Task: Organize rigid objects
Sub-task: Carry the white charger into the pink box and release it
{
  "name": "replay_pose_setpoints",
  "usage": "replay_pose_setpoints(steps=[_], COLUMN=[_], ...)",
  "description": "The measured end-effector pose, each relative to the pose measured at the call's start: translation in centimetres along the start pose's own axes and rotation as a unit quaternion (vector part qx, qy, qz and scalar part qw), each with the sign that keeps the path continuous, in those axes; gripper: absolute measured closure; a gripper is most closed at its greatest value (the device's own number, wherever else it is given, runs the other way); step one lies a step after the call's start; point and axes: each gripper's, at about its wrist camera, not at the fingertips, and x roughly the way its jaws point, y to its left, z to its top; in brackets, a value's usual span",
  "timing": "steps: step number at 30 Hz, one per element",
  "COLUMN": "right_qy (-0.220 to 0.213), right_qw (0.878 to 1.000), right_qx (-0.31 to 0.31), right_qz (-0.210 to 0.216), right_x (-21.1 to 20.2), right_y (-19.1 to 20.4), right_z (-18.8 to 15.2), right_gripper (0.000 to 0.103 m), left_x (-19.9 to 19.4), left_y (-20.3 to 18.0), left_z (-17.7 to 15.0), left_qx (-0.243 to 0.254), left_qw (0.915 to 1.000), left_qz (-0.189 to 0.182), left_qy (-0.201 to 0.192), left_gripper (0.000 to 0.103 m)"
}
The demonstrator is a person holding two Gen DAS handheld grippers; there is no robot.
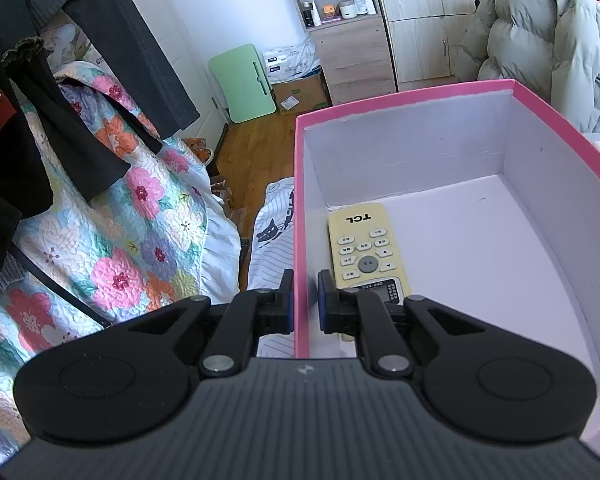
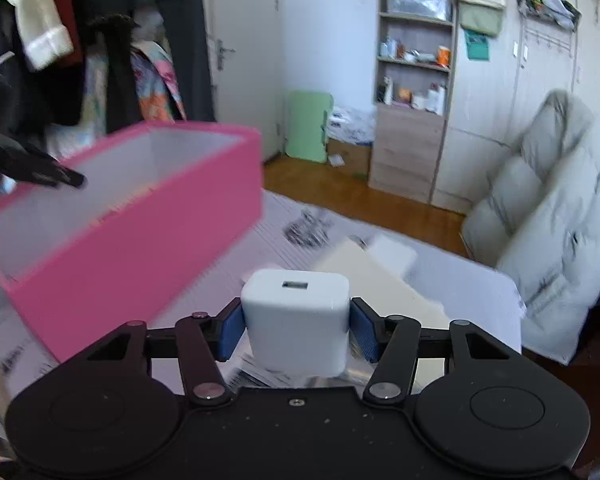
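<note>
Pink cardboard box wall sits clamped in your left tool, a cream TCL remote control lying inside on its white floor. Rightward, your right tool grips a white cube-shaped USB charger above the bed.

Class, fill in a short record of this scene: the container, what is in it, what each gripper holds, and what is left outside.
container: pink box, open top, white inside
inside: cream remote, lying flat by the wall
left gripper: shut on that wall of the pink box
right gripper: shut on white charger
outside: blurred cream item on the sheet
</note>
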Motion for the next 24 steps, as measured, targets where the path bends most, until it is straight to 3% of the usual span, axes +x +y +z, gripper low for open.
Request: replay_pose_setpoints(steps=[5, 8, 12, 17, 20, 24], right_qy=[-0.015, -0.028, -0.019, 0.051, 0.135, 0.208], right_qw=[1.000, 0.998, 0.988, 0.973, 0.955, 0.941], right_qx=[0.006, 0.031, 0.068, 0.073, 0.107, 0.101], right_qz=[-0.005, 0.040, 0.138, 0.213, 0.242, 0.246], right_x=[-0.7, -1.7, -1.8, 1.8, 5.9, 10.6], right_y=[1.7, 2.5, 4.0, 7.3, 9.2, 12.4], right_z=[2.3, 4.1, 7.3, 10.7, 11.4, 11.2], right_gripper=[0.042, 0.042, 0.041, 0.041, 0.041, 0.041], left_x=[0.0, 0.0, 0.1, 0.0, 0.0, 0.0], left_y=[0.1, 0.1, 0.3, 0.5, 0.6, 0.7], left_z=[-0.1, -0.1, -0.1, -0.2, -0.4, -0.4], left_qx=[-0.003, -0.007, -0.016, -0.020, -0.025, -0.032], left_qw=[1.0000, 1.0000, 0.9998, 0.9997, 0.9996, 0.9993], left_qz=[-0.002, -0.004, -0.008, -0.011, -0.012, -0.016], left_qy=[-0.001, -0.002, -0.004, -0.006, -0.011, -0.012], left_gripper=[0.093, 0.094, 0.094, 0.095, 0.095, 0.095])
